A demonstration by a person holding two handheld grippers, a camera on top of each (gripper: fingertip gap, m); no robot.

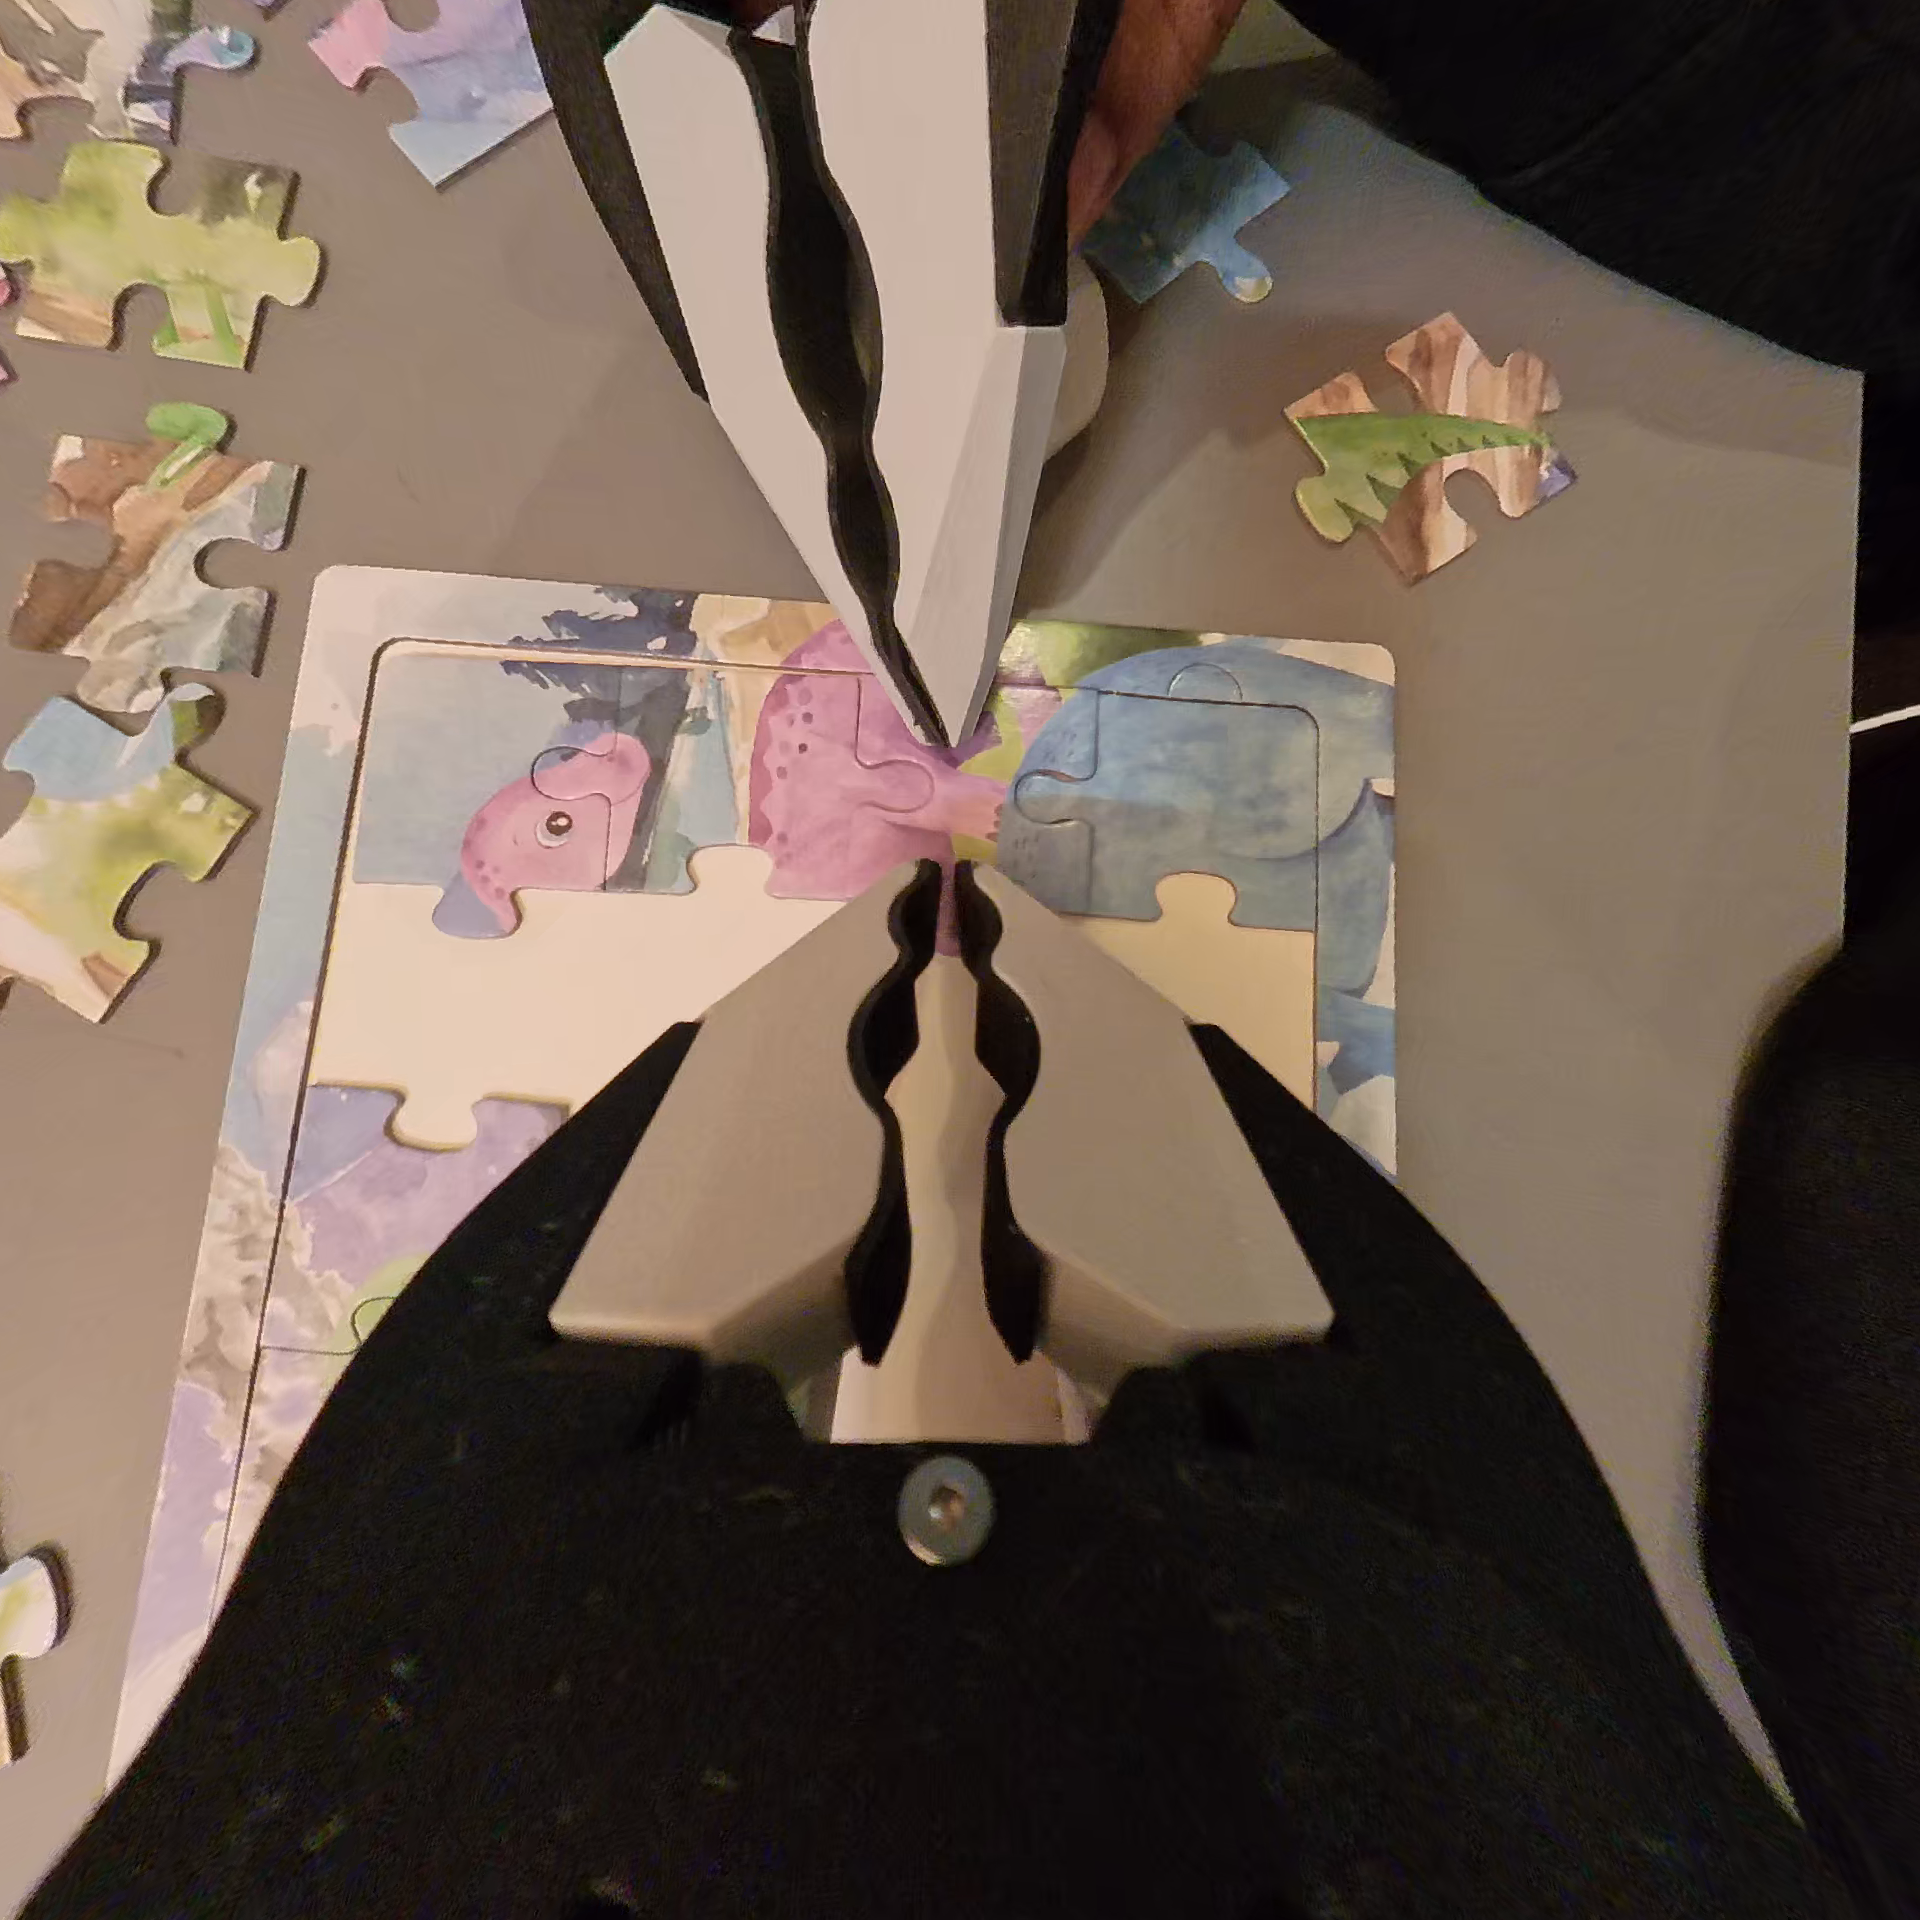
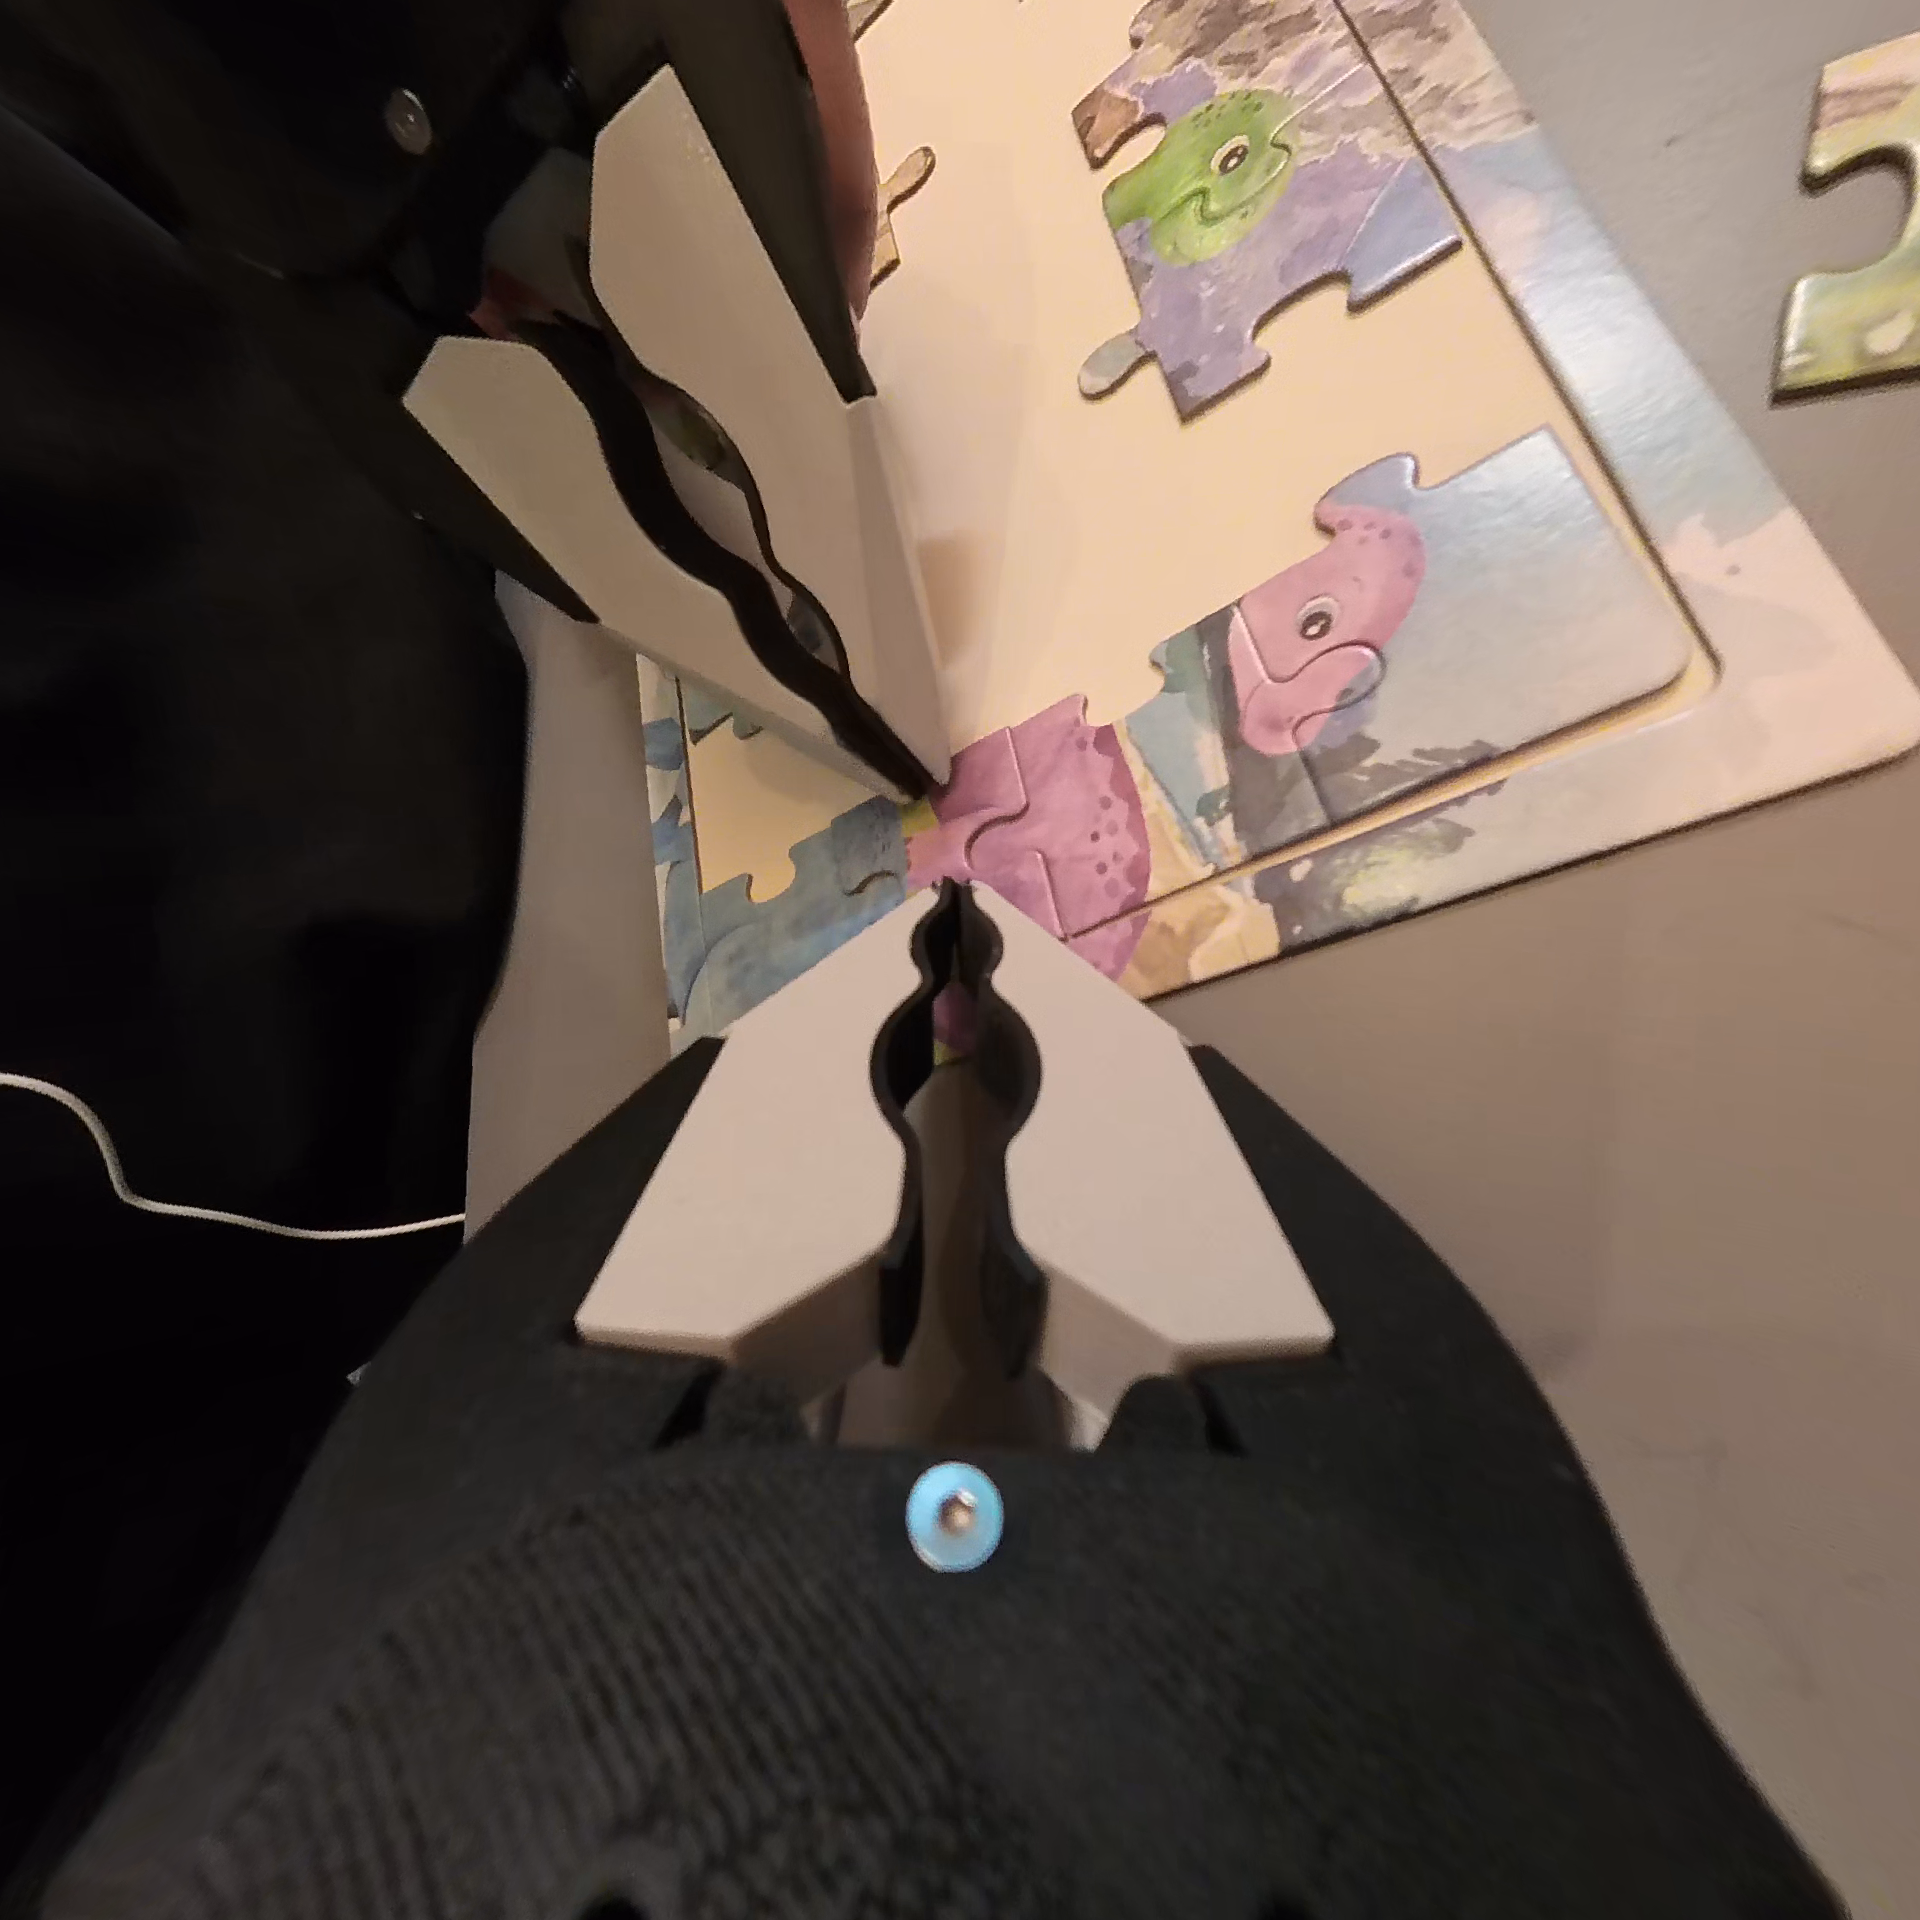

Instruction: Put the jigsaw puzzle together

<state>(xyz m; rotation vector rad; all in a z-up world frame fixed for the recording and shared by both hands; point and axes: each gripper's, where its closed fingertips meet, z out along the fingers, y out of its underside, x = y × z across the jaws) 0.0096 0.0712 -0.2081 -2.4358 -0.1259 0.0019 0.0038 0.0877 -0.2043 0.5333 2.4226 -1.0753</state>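
Over the top row of the puzzle tray (image 1: 343, 935), both my left gripper (image 1: 940, 883) and right gripper (image 2: 951, 894) press closed-tipped, holding nothing, on the seated pink dinosaur piece (image 1: 831, 790), which I judge thin, light, stiff card, best pinched by its edge tabs.

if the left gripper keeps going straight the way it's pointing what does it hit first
Most likely the purple dinosaur piece seated in the puzzle tray: the left gripper has its tips right over it. Depth is unclear; the right gripper sits just beyond.
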